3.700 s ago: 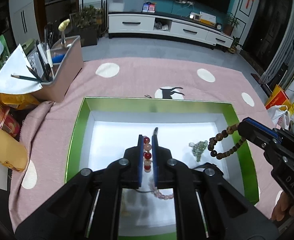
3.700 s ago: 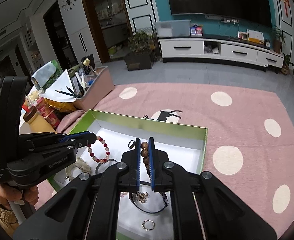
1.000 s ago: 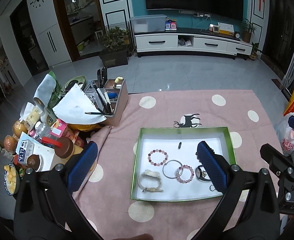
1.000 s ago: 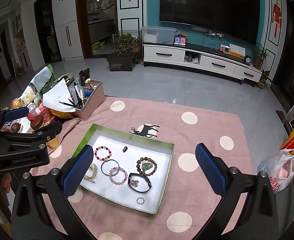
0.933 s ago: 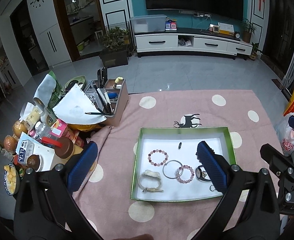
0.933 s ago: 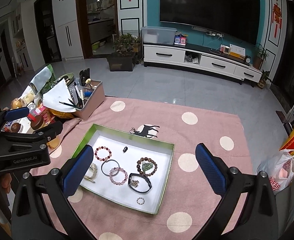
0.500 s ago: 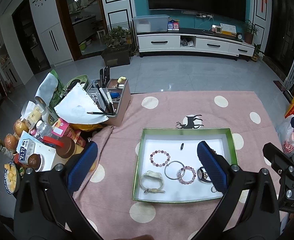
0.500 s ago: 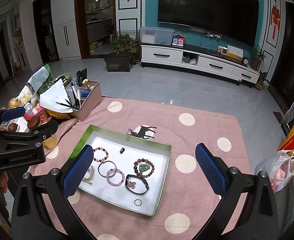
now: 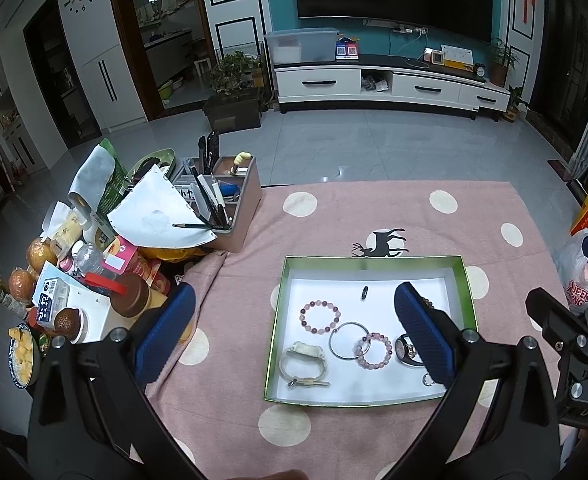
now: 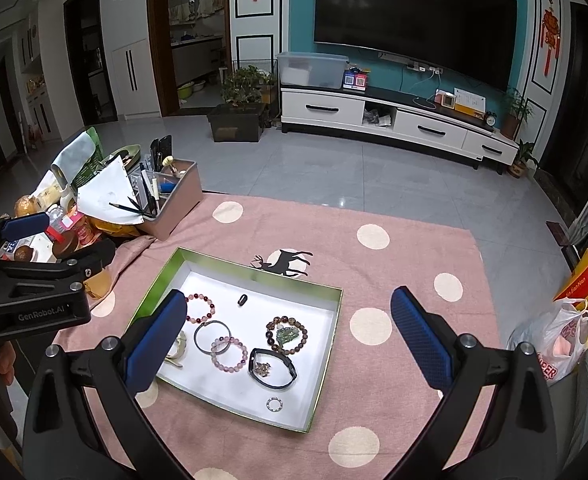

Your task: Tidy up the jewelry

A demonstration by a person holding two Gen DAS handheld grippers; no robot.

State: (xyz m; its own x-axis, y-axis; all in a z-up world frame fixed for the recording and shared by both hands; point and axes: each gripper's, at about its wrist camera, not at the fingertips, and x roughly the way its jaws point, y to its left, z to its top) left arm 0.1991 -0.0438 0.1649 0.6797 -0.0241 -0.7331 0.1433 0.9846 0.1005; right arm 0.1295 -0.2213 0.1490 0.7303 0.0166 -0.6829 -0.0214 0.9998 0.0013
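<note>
A green-rimmed white tray [image 9: 373, 259] [image 10: 254, 268] sits on the pink dotted cloth. It holds a dark bead bracelet [image 9: 320, 317] [image 10: 200, 308], a metal bangle [image 9: 349, 334] [image 10: 212, 336], a pink bead bracelet [image 9: 373, 350] [image 10: 228, 355], a white watch [image 9: 304, 365], a black watch [image 10: 272, 362], a brown bead bracelet with a green charm [image 10: 286, 334], a small ring [image 10: 274, 404] and a small dark bead [image 9: 365, 292]. My left gripper [image 9: 294, 336] and my right gripper [image 10: 290, 340] are both wide open, empty, high above the tray.
A pink organiser box [image 9: 230, 204] [image 10: 170, 196] with pens stands left of the tray, beside a pile of food packets and bottles [image 9: 74, 280]. Plastic bags [image 10: 557, 344] lie off the cloth's right edge. The other gripper shows at each view's side.
Both grippers let go of their bead bracelets into the tray, opened wide and rose high above the table. Over the last second they drift only slightly.
</note>
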